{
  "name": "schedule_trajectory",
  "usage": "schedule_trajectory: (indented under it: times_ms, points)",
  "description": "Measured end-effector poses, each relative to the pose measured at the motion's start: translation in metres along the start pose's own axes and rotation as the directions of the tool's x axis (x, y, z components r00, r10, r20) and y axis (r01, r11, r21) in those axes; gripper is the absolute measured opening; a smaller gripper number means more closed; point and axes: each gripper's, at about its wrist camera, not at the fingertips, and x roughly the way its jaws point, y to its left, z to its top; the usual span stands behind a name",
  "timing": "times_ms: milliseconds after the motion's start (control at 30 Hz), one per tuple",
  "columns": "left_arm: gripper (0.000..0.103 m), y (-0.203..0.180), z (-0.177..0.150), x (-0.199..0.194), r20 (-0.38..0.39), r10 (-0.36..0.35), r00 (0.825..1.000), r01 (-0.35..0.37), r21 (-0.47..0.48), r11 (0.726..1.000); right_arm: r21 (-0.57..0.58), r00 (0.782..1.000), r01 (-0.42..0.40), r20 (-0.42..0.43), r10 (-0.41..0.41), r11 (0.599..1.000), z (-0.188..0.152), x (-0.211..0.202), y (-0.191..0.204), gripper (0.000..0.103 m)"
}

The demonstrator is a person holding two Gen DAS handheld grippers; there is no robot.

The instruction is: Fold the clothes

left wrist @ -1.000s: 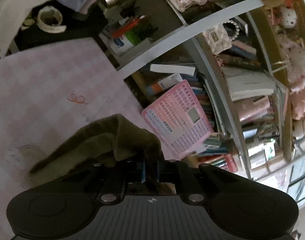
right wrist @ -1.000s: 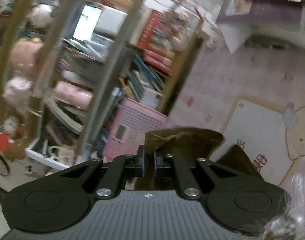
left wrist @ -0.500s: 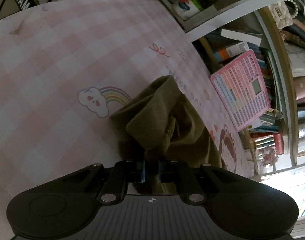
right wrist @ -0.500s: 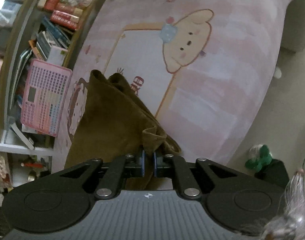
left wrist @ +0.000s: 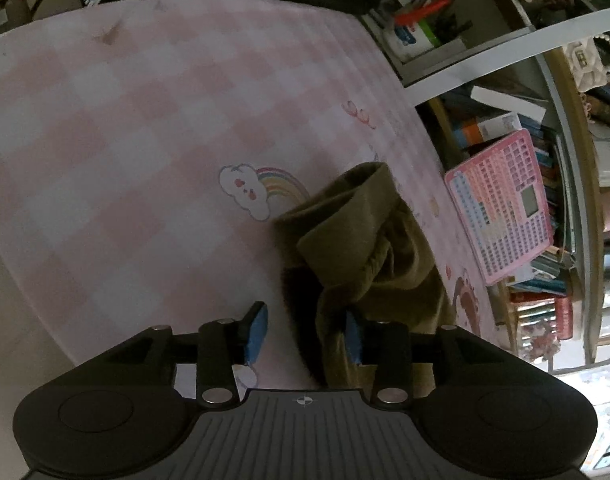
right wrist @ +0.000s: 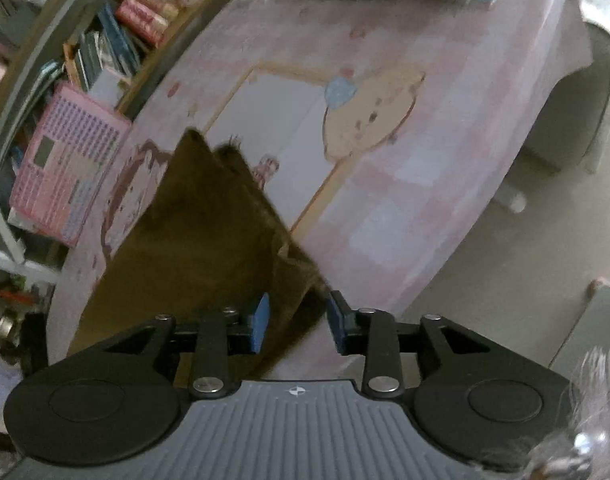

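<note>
Both the left gripper and right gripper stand spread wide, gripping nothing, cloth loose between their pads. The olive garment lies beyond on the pink checked mat, doubled yet rumpled at the left, so I judge smoothing or another fold may remain

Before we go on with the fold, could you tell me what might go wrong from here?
1. Cloth of the olive garment lies against the blue pad of the open left tool; pulling back could drag it and undo the fold.
2. The garment lies bunched and uneven, so it may slump.
3. In the right wrist view its near end hangs between the pads of the open right tool at the edge of the pink mat; it could slide off.
</note>
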Motion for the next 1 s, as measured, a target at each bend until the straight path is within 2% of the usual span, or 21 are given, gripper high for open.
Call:
schedule_trajectory:
  times_ms: [100, 333, 433, 500, 567, 667, 767, 833, 900, 1000]
  points:
    - [0.049, 0.000, 0.000, 0.002, 0.026, 0.001, 1.000, -0.001, -0.007, 1.000, -0.016, 1.000, -0.007, -0.017, 0.007, 1.000, 0.005, 0.002, 0.001, 0.035]
    - [0.049, -0.008, 0.001, 0.010, 0.066, 0.004, 0.998, -0.002, -0.024, 1.000, -0.079, 0.998, -0.001, -0.056, -0.003, 0.997, 0.007, 0.022, 0.011, 0.039]
    - [0.039, -0.014, 0.000, 0.018, 0.079, 0.010, 0.997, -0.007, -0.043, 0.999, -0.132, 0.998, -0.002, -0.066, -0.007, 0.991, 0.014, 0.029, 0.018, 0.039]
    - [0.026, -0.018, -0.001, 0.024, 0.088, 0.019, 0.996, -0.015, -0.053, 0.998, -0.183, 0.997, 0.006, -0.071, -0.019, 0.983, 0.019, 0.037, 0.025, 0.039]
    - [0.017, -0.023, -0.003, 0.030, 0.109, 0.032, 0.993, -0.023, -0.080, 0.997, -0.229, 0.997, 0.003, -0.070, -0.019, 0.974, 0.026, 0.047, 0.032, 0.029]
    - [0.014, -0.038, -0.004, 0.034, 0.142, 0.025, 0.990, -0.014, -0.077, 0.997, -0.277, 0.997, -0.020, -0.071, 0.000, 0.961, 0.044, 0.067, 0.043, 0.019]
    - [0.011, -0.059, -0.004, 0.032, 0.171, -0.006, 0.985, 0.012, -0.032, 0.999, -0.310, 0.997, -0.039, -0.069, 0.019, 0.950, 0.066, 0.089, 0.055, 0.017]
    - [0.009, -0.072, -0.004, 0.032, 0.189, -0.027, 0.982, 0.028, -0.002, 1.000, -0.313, 0.998, -0.058, -0.055, 0.043, 0.948, 0.085, 0.105, 0.067, 0.015]
    - [0.009, -0.086, -0.004, 0.031, 0.207, -0.049, 0.977, 0.044, 0.028, 0.999, -0.323, 0.994, -0.109, -0.030, 0.105, 0.940, 0.106, 0.111, 0.082, 0.014]
    - [0.009, -0.098, -0.004, 0.029, 0.232, -0.063, 0.971, 0.051, 0.059, 0.997, -0.333, 0.972, -0.227, -0.015, 0.235, 0.915, 0.126, 0.095, 0.098, 0.014]
